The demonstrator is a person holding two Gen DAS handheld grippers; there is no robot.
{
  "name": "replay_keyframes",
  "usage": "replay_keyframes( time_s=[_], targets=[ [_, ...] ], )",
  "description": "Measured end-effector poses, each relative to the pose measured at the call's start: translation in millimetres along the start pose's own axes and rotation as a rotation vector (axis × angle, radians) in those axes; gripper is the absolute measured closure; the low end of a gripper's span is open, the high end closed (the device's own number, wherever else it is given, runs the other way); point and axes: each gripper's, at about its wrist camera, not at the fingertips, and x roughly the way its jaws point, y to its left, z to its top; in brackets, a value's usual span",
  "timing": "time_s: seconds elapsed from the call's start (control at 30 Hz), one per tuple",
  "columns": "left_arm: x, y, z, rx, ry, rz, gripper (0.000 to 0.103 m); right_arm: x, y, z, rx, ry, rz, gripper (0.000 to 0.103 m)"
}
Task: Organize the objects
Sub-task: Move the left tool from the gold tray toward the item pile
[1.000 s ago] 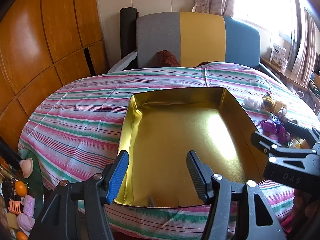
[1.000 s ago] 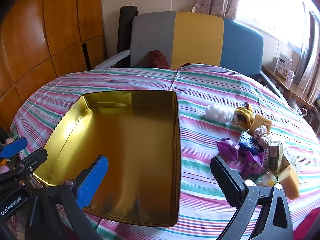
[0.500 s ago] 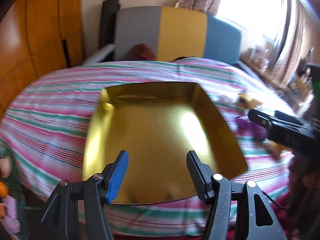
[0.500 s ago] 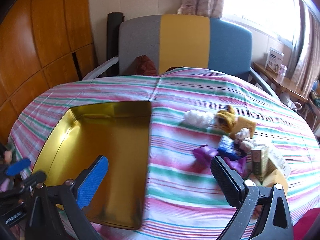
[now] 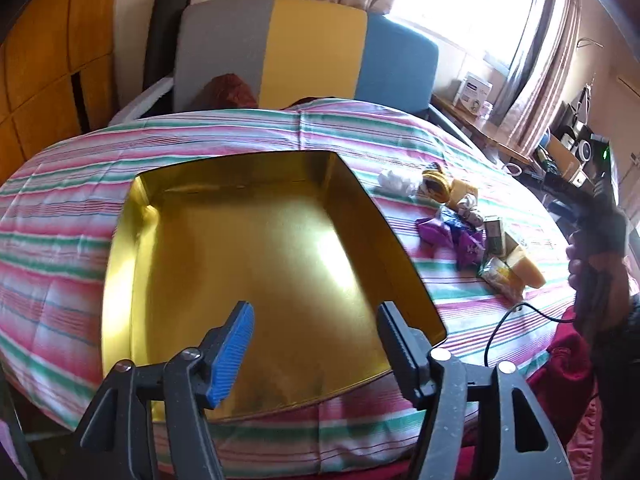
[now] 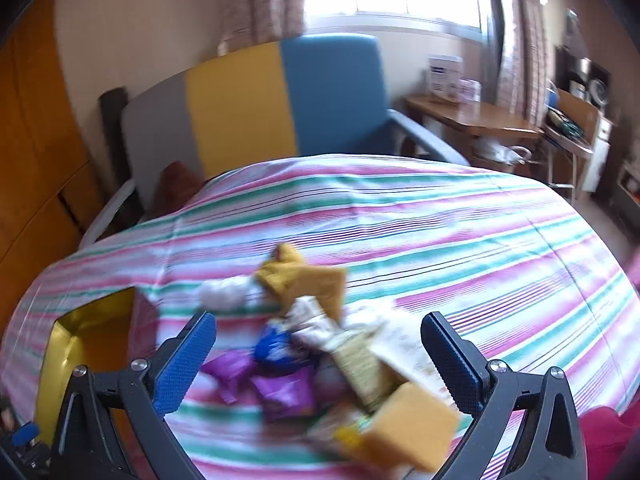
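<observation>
Gold metal tin: big shallow rectangular gold-coloured tray [image 5: 132,248], rigid, thin-walled, prob. light; sits on the striped pink/green/white cloth-covered table [image 5: 60,216]. Landmark for all below.
Tin contents: nothing in it; bare shiny floor, likely slick.
Item pile: right of tin, apart from it, on cloth; small mixed goods heaped touching each other.
Purple foil wrappers [image 6: 286,394]: nearest tin side of pile; light, crinkly, slippery. Pinch at twisted end.
Blue foil packet [image 6: 276,346]: beside purple ones, away from tin; same handling.
White fluffy wad [image 5: 394,182]: far end of pile, close to tin's far-right corner; soft, near weightless, squashes. Pinch anywhere.
Yellow knitted piece [image 5: 434,178]: just right of white wad; soft, limp.
Yellow sponge block [image 6: 412,426]: pile end furthest from tin; light, springy, grips well across flat faces.
Small printed carton [image 5: 494,234]: mid-pile; stiff but crushable, take across narrow sides.
Left claw [image 5: 314,350]: over tin's near edge, jaws opening wide, nothing between them.
Right claw [image 6: 318,354]: right of tin, above pile, jaws spread wide, holding nothing; view blurred.
Judgement: sorting not started; soft/light items first, gentle squeeze.
</observation>
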Motion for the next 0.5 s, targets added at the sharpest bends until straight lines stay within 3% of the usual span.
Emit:
replay_keyframes(
  time_s=[0.2,0.5],
  targets=[
    [17.7,-37.0,26.7,0.077,0.044,-0.058,0.036,23.3,-57.5,-7.0,0.158,0.032,0.020,0.000],
    [84.0,-122.6,66.8,0.305,0.149,-0.113,0.041,22.6,-66.2,-5.5,0.199,0.035,0.050,0.000]
  ],
)
